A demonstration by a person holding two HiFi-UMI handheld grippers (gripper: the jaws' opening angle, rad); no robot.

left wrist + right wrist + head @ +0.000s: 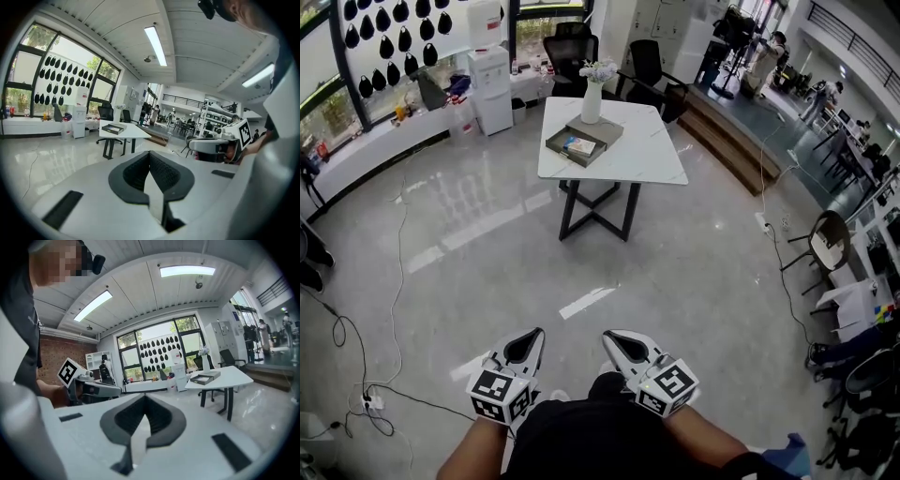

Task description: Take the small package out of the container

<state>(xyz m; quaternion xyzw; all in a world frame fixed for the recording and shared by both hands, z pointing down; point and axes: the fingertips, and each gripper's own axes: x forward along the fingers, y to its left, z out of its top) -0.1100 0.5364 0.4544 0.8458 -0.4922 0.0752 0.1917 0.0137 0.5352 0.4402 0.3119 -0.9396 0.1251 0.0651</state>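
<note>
The right gripper, jaws closed together with nothing between them, points across a glossy floor. Far right stands a white table bearing a grey container and a vase. The left gripper is near left.

White vase on white table

The table is white, the container grey, the vase white.

Floor: glossy, reflective grey. Table, 12 o'clock: smooth white top, black metal legs. Container: matt dark grey. Left gripper, right gripper: matt white plastic.
</note>
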